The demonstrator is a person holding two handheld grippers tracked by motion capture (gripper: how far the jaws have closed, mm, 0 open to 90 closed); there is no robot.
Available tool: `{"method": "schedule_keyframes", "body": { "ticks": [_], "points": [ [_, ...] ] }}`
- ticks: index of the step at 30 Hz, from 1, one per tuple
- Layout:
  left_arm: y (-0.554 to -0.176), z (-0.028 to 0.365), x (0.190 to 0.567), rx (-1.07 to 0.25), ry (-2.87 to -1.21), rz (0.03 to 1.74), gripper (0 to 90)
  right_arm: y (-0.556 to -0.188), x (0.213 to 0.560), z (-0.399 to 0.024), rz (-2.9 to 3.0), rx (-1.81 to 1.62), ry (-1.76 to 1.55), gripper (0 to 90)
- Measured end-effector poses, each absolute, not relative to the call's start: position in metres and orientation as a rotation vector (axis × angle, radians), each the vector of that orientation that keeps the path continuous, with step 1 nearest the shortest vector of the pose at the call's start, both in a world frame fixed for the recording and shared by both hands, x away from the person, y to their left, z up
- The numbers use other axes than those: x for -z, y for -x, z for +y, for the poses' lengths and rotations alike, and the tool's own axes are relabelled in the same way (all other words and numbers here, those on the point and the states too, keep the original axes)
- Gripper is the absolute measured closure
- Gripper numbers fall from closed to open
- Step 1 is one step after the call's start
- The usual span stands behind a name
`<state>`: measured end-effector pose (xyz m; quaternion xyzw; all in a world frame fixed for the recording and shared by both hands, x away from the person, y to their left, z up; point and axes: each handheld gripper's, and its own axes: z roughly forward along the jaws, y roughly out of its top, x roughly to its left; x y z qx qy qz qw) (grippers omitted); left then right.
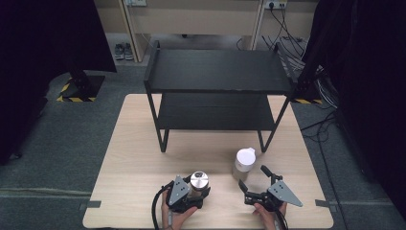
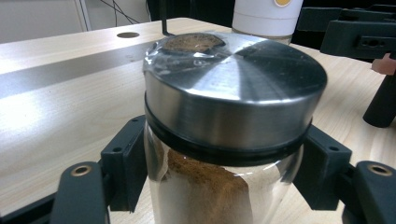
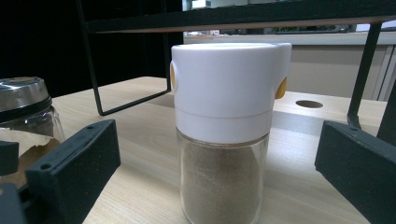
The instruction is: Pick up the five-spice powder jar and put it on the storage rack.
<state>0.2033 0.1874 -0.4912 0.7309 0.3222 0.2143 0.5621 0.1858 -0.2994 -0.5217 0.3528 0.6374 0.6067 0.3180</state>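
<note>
- High view: the left tool (image 1: 191, 191) is clamped on the steel-lidded jar (image 1: 199, 182), which stands on the surface (image 1: 139, 158) near the person's edge, left of centre. The right tool (image 1: 254, 179) sits with its jaws apart, pointed at the white-capped jar (image 1: 244, 163), which stands just ahead of it and is not gripped. The black two-tier shelf (image 1: 218, 72) stands at the back of the surface, well apart from both jars, with both tiers bare.
- Left gripper view: the steel-lidded jar (image 2: 229, 149) sits between the two jaws, whose pads press the clear wall just under the black seal ring. The steel lid (image 2: 238, 88) is smooth and shiny; the body looks like glass, so I judge it rigid, fairly heavy for its size, slippery and breakable if dropped. The hold below the lid's overhang seems sound, since the rim would catch a slip. Inside is a brown powder, filling it to a little below the ring.
- Right gripper view: the white-capped jar (image 3: 224, 135) stands upright between the widely parted jaws, neither pad touching it. Its white cap (image 3: 226, 88) has small yellow buttons at the sides; the clear lower part holds a pale tan powder almost up to the cap. It likely handles as rigid and slick; the clear body below the cap looks the better place to grip, away from the buttons.
</note>
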Motion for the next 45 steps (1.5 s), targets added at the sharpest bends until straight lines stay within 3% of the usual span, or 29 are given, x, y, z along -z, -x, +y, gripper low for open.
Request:
{"method": "schedule_keyframes", "body": {
  "ticks": [7,17,45],
  "points": [
    [-0.199,0.184,0.493,-0.559,-1.718,0.740,30.3,-0.186,0.522,-0.300,1.676,-1.598,-0.927,0.4],
    [-0.200,0.195,0.494,-0.522,-1.674,0.739,30.5,-0.186,0.522,-0.300,1.676,-1.598,-0.928,0.4],
    [-0.214,0.206,0.451,-0.464,-1.651,0.687,30.5,-0.186,0.522,-0.299,1.674,-1.597,-0.928,0.4]
  ]
}}
